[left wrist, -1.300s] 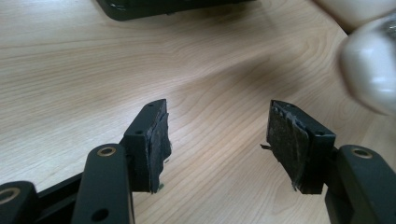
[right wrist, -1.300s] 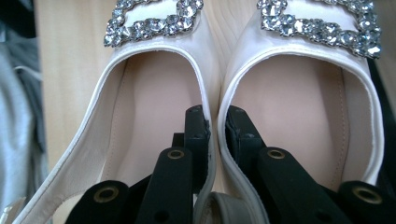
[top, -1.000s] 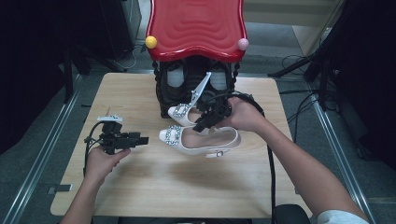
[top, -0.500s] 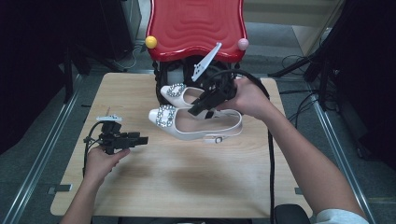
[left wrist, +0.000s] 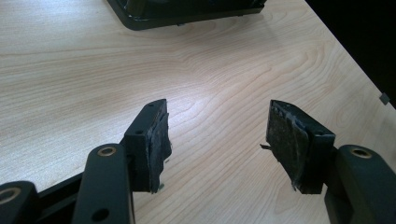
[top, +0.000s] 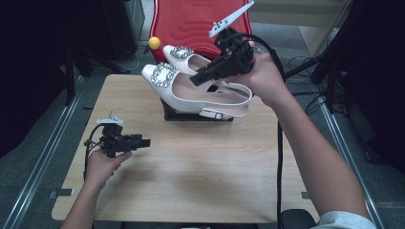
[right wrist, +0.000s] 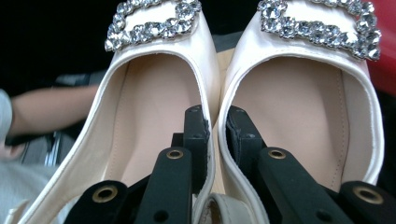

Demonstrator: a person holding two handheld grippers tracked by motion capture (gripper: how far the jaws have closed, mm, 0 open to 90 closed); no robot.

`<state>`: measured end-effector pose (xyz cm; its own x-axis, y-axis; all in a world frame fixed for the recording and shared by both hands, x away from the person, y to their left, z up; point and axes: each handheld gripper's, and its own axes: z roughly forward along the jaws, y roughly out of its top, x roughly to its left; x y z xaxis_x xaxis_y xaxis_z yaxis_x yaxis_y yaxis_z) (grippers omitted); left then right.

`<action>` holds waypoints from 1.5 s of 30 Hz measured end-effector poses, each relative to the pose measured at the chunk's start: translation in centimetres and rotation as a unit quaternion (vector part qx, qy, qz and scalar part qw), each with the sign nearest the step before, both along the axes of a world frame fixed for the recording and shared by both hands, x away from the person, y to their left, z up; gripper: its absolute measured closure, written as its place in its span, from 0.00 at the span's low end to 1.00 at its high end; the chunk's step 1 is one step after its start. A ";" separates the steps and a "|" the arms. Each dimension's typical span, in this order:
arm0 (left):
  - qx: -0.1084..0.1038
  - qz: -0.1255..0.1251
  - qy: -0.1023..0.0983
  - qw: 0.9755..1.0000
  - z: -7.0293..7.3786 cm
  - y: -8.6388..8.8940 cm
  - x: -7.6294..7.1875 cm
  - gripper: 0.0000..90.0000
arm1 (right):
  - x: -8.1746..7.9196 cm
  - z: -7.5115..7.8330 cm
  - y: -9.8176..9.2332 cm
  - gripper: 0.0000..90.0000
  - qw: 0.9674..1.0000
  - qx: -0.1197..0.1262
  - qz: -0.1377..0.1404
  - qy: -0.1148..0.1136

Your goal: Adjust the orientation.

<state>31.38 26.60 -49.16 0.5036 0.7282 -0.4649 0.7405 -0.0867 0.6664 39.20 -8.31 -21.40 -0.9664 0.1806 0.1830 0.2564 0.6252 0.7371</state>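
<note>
A pair of white slingback shoes with rhinestone buckles hangs in the air over the table's far edge: the near shoe (top: 191,93) and the far shoe (top: 184,53). My right gripper (top: 198,78) is shut on their two inner side walls, pinched together. In the right gripper view one jaw sits inside each shoe, left shoe (right wrist: 154,107) and right shoe (right wrist: 299,102), with my right gripper (right wrist: 217,116) clamping both walls. My left gripper (top: 145,142) hovers low at the table's left, level, open and empty. Bare wood shows between the pads of my left gripper (left wrist: 217,123).
A black stand base (top: 191,116) sits on the wooden table (top: 200,176) under the shoes; its edge (left wrist: 187,11) shows ahead of the left jaws. Behind it rises a red ridged panel (top: 191,24) with a yellow ball (top: 154,42). A black cable (top: 279,157) trails down the right.
My right gripper has risen with both shoes, lifting them off the table to above the stand. The left gripper has stayed where it was.
</note>
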 end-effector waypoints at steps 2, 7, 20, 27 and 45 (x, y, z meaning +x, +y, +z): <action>0.000 -0.001 -0.004 1.000 0.0 -0.1 0.1 0.44 | 0.3 0.6 -0.2 0.90 1.000 0.005 -0.018 0.003; 0.000 -0.004 -0.002 1.000 0.0 -0.4 0.3 0.44 | 1.5 2.2 -1.1 0.90 0.997 0.032 -0.073 0.011; 0.016 -0.021 -0.008 1.000 0.0 -1.3 0.4 0.44 | 5.2 6.4 -2.3 0.90 0.967 0.065 -0.245 -0.004; 0.018 -0.031 -0.005 0.999 -0.2 -1.7 0.6 0.44 | 7.2 7.7 -1.6 0.91 0.942 0.086 -0.323 0.006; 0.015 -0.042 -0.008 0.999 -0.2 -2.6 0.8 0.44 | 11.5 7.1 -0.3 0.90 0.878 0.155 -0.452 0.034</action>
